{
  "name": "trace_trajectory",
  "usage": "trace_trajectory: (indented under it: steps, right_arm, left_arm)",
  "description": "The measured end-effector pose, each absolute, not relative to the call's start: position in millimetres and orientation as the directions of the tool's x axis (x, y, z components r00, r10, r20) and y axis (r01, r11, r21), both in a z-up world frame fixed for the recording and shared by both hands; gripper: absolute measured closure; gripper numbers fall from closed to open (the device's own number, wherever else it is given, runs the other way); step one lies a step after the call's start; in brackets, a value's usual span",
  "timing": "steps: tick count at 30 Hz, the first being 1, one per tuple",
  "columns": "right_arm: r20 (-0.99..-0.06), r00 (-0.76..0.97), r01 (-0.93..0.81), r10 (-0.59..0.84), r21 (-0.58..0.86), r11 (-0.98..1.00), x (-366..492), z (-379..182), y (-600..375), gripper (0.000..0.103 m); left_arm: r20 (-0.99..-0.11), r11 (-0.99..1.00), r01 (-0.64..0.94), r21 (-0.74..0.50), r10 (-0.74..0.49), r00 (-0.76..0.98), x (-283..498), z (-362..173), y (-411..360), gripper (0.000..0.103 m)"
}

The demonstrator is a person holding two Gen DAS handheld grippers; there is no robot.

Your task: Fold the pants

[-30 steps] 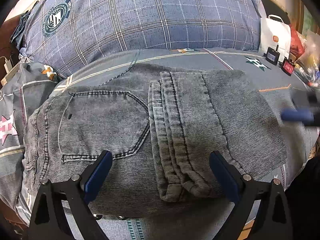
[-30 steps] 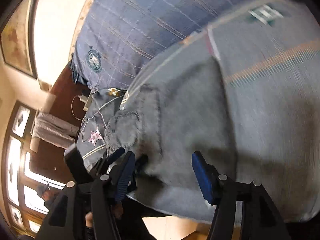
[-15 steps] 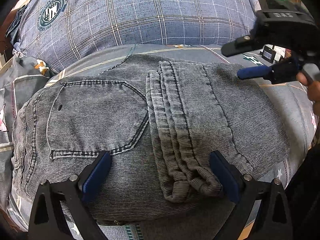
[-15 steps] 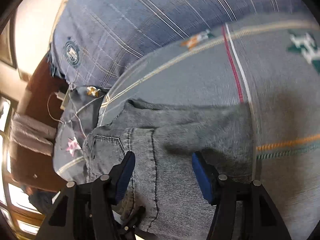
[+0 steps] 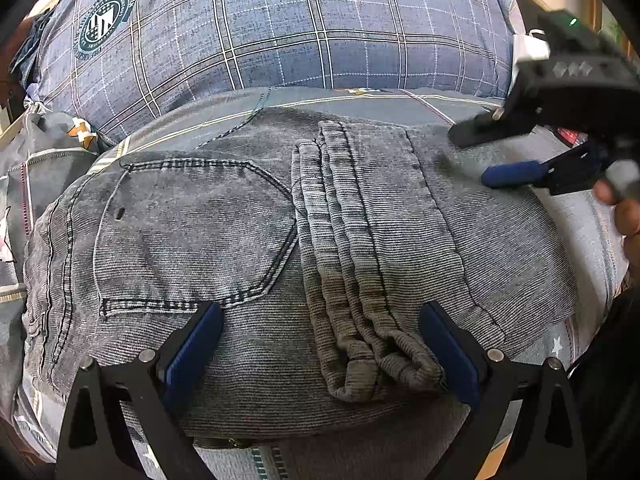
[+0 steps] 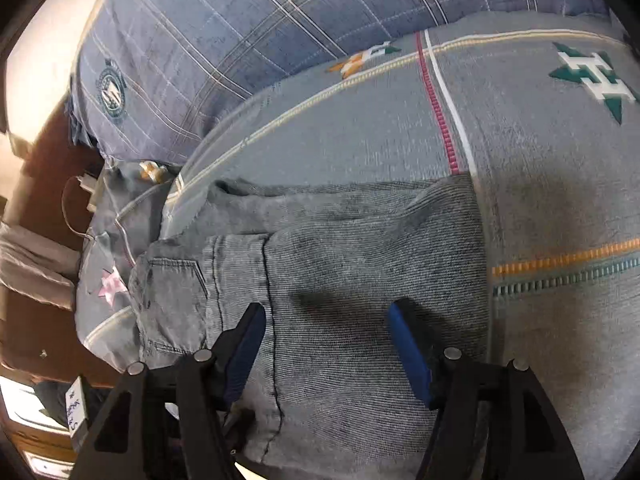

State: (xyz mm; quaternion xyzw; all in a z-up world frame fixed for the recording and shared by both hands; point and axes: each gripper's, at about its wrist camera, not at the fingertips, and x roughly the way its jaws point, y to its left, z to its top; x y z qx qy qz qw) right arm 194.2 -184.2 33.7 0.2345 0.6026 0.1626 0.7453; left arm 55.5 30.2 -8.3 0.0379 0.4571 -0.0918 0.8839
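While the grey jeans [image 5: 256, 240] are lying folded into a compact block on the patterned bedsheet [image 6: 540, 168], the task is looking close to its end, with perhaps one last fold or a smoothing pass left to do. At the left of the block, the back pocket [image 5: 192, 232] is facing up; just right of it, the bunched leg hems [image 5: 360, 280] are running down toward the near edge. The left gripper [image 5: 320, 356] is hovering low over that near edge, its fingers standing wide apart with the hems between them and nothing pinched. Further right, the right gripper [image 6: 326, 344] is hanging over the smooth folded side of the denim; its jaws are opening, cloth is lying beneath the gap, and the pads are not pressing on it. Judging by this, the next move is calling for both grippers to settle on opposite edges, close on all layers together, and lift evenly, or the stacked hems could be sliding apart. Behind the jeans, a plaid pillow [image 5: 300, 32] is crowding the far side, leaving little room to fold away. Another printed cushion [image 5: 44, 168] is sitting at the left, and a charger with its cable [image 6: 84, 196] is resting beyond it, well clear.
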Motion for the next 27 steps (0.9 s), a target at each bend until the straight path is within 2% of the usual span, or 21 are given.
trace_trajectory:
  steps: [7, 11, 15, 18, 20, 22, 27]
  right_arm:
    - [-0.77, 0.292, -0.031, 0.567, 0.585, 0.81, 161.5, 71.3, -183.5, 0.035]
    - [-0.812, 0.221, 0.0, 0.54, 0.554, 0.833, 140.3, 32.6, -191.6, 0.033]
    - [-0.78, 0.273, -0.024, 0.562, 0.579, 0.815, 130.6, 45.3, -196.8, 0.033]
    - [-0.723, 0.32, -0.069, 0.613, 0.627, 0.776, 119.5, 56.8, -202.1, 0.032]
    - [-0.745, 0.29, -0.054, 0.601, 0.614, 0.787, 116.8, 39.4, -202.4, 0.029]
    - [-0.706, 0.326, -0.057, 0.629, 0.649, 0.759, 112.2, 33.2, -209.2, 0.029]
    - [-0.683, 0.325, -0.074, 0.654, 0.671, 0.738, 106.9, 35.3, -216.7, 0.029]
  left_arm:
    - [-0.819, 0.984, 0.18, -0.002, -0.105, 0.564, 54.5, -8.2, 27.5, 0.004]
    - [-0.828, 0.986, 0.169, 0.008, -0.088, 0.554, 55.1, -7.0, 26.5, 0.004]
    - [-0.842, 0.988, 0.154, 0.019, -0.067, 0.535, 56.3, -4.1, 25.4, 0.004]
    - [-0.845, 0.991, 0.135, 0.015, -0.06, 0.532, 53.0, 2.3, 26.3, 0.004]
    - [-0.838, 0.992, 0.128, 0.01, -0.061, 0.542, 49.3, 9.3, 26.8, 0.004]
    - [-0.818, 0.992, 0.12, 0.021, -0.052, 0.573, 42.2, 20.5, 29.2, 0.004]
    - [-0.766, 0.999, 0.035, -0.013, -0.032, 0.642, 27.0, 45.0, 60.3, 0.004]
